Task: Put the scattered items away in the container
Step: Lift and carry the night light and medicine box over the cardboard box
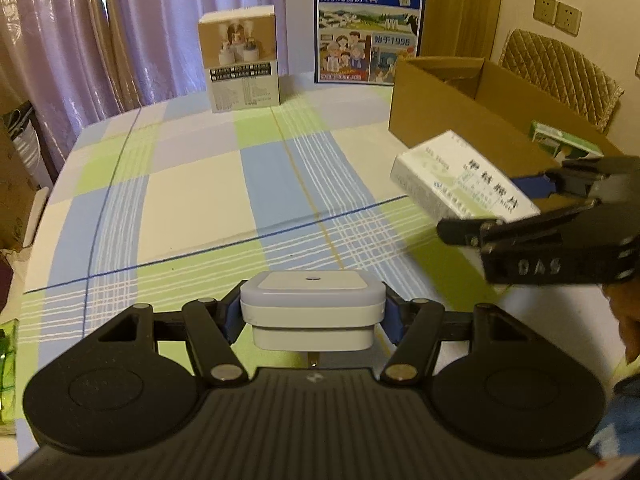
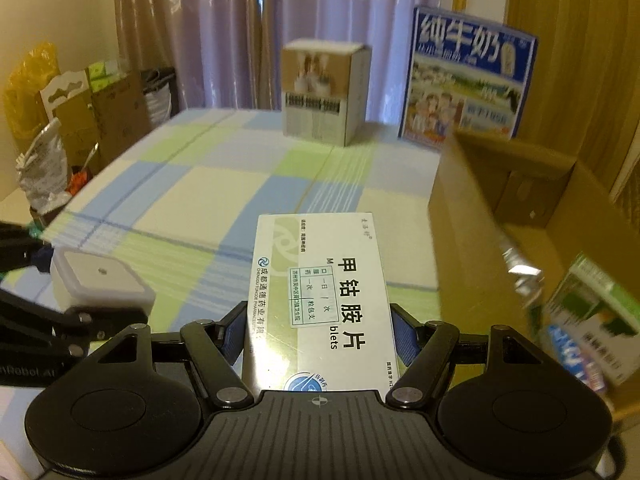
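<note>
My left gripper (image 1: 312,318) is shut on a small white square plug-in device (image 1: 313,312), held above the checked tablecloth (image 1: 192,184). The same device (image 2: 100,280) shows at the left of the right wrist view. My right gripper (image 2: 318,330) is shut on a white and green medicine box (image 2: 320,292), also lifted off the table. In the left wrist view that medicine box (image 1: 460,176) hangs just in front of the open cardboard box (image 1: 440,108) at the right. The cardboard box (image 2: 480,208) holds a green packet (image 2: 596,320) and other small packs.
A brown and white carton (image 1: 240,60) stands at the table's far side, with a blue milk carton (image 1: 370,24) to its right. A quilted chair back (image 1: 560,72) is behind the cardboard box. Bags and boxes (image 2: 76,120) crowd the floor at the left.
</note>
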